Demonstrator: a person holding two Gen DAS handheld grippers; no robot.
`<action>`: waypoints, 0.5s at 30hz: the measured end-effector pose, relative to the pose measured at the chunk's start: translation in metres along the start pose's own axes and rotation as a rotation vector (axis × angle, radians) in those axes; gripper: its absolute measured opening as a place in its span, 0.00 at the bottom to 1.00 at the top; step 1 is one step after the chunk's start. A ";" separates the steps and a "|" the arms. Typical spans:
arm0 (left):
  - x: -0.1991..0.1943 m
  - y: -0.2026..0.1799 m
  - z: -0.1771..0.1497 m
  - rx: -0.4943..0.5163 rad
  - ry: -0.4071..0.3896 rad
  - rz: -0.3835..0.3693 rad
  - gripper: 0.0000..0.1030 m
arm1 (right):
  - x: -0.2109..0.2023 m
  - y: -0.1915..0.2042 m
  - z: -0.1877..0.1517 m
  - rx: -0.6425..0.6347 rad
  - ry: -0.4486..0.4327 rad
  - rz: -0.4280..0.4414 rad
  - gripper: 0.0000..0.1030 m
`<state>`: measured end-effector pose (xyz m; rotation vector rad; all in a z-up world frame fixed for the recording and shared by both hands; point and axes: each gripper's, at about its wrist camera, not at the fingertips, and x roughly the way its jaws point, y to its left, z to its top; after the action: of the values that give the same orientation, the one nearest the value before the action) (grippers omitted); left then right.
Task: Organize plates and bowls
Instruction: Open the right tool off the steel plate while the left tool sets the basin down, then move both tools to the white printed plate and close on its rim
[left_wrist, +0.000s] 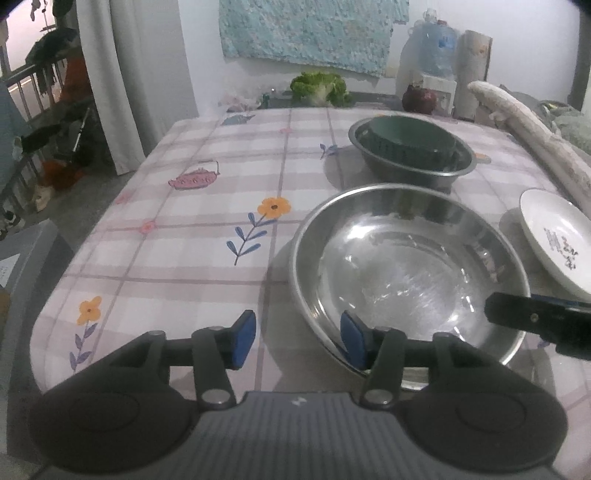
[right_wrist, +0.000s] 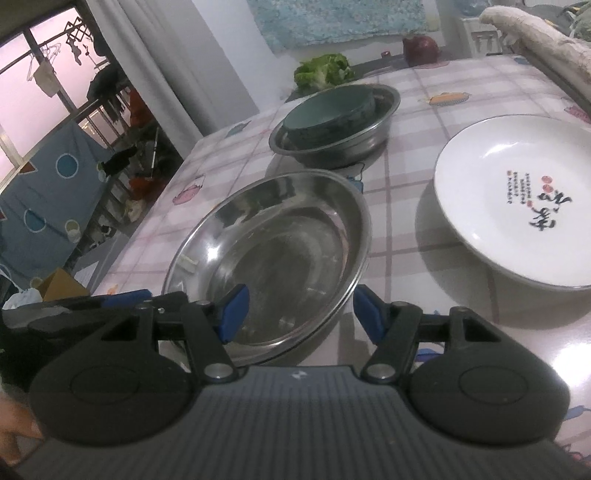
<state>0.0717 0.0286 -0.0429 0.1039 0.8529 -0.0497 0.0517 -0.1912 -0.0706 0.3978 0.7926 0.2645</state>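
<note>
A wide steel bowl (left_wrist: 406, 269) sits on the checked tablecloth near the front; it also shows in the right wrist view (right_wrist: 273, 254). My left gripper (left_wrist: 297, 341) is open, its jaws straddling the bowl's near left rim. My right gripper (right_wrist: 299, 314) is open, its jaws straddling the bowl's near right rim. Behind, a second steel bowl (left_wrist: 410, 164) holds a dark green bowl (left_wrist: 406, 142); the pair shows in the right wrist view (right_wrist: 334, 125). A white plate with black script (right_wrist: 517, 210) lies to the right, and shows in the left wrist view (left_wrist: 554, 236).
A lettuce head (left_wrist: 319, 88), a dark red round object (left_wrist: 419, 99) and a water jug (left_wrist: 434, 48) stand at the table's far edge. A rolled cream cloth (left_wrist: 532, 136) runs along the right side. A curtain (left_wrist: 110, 74) and clutter lie left of the table.
</note>
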 end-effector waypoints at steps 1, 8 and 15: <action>-0.003 -0.001 0.001 -0.002 -0.008 0.000 0.53 | -0.003 -0.001 0.000 -0.001 -0.008 -0.005 0.61; -0.034 -0.024 0.006 0.012 -0.071 -0.048 0.56 | -0.033 -0.022 0.004 0.009 -0.084 -0.051 0.63; -0.054 -0.089 0.019 0.061 -0.104 -0.237 0.56 | -0.084 -0.064 0.006 0.020 -0.208 -0.195 0.64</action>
<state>0.0430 -0.0622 0.0040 0.0568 0.7570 -0.3014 0.0046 -0.2819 -0.0414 0.3572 0.6247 0.0322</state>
